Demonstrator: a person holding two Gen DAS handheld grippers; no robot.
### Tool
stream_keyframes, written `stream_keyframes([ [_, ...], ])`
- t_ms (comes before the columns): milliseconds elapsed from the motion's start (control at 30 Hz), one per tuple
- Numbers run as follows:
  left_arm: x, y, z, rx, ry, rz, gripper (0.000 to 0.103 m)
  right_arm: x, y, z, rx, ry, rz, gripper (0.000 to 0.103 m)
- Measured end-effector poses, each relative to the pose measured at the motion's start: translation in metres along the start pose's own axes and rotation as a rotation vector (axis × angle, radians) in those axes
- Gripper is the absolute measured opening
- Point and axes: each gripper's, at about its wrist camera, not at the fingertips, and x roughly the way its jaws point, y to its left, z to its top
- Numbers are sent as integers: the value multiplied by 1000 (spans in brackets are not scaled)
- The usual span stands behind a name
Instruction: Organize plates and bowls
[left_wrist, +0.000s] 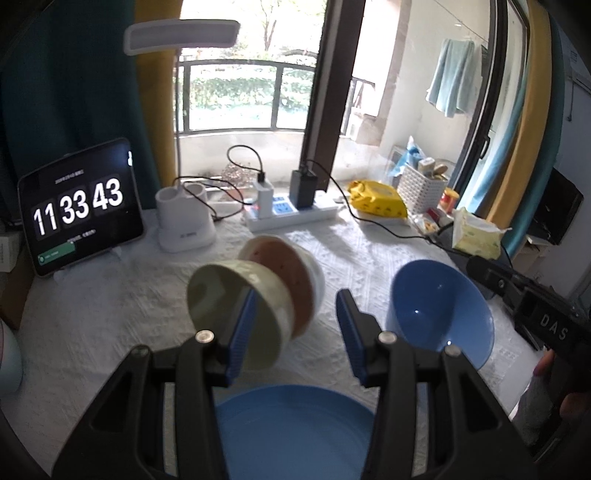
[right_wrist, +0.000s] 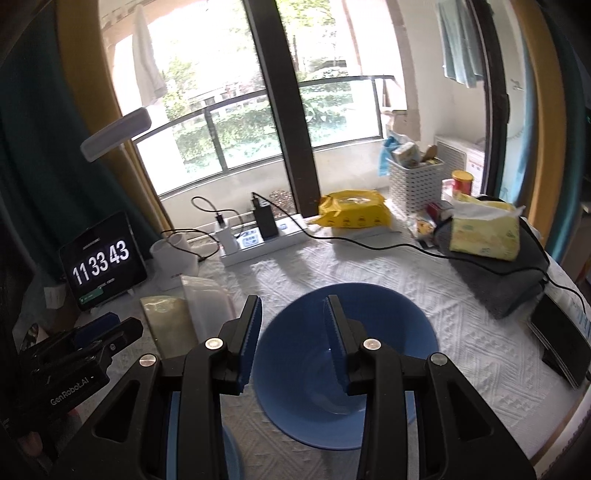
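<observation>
Both jaws wide, gripping nothing: left gripper (left_wrist: 295, 325) beside tilted green ceramic bowl (left_wrist: 236, 314) nested in brown-lined white bowl (left_wrist: 291, 280), frame centre; right gripper (right_wrist: 293, 339) over deep blue plastic bowl (right_wrist: 388, 332). Flat blue plate (left_wrist: 291, 424) lower centre. Judgement: partly nested; blue pieces unstacked.

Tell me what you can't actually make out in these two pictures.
- Blue plate, left wrist view: near part cut off by the bottom edge and gripper arms.
- Green bowl and the pink bowl nested behind it: motion-blurred; left gripper covers part of the rim.
- Blue bowl, right wrist view: right gripper hides its centre.
- Tablet: small text under the clock unreadable.
- Basket: contents too small to identify.
</observation>
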Motion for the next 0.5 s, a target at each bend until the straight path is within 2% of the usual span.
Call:
stream_keyframes([
  [500,-6,46,0,-58,-22,53,47,19,45,1,-73,32,57,37],
])
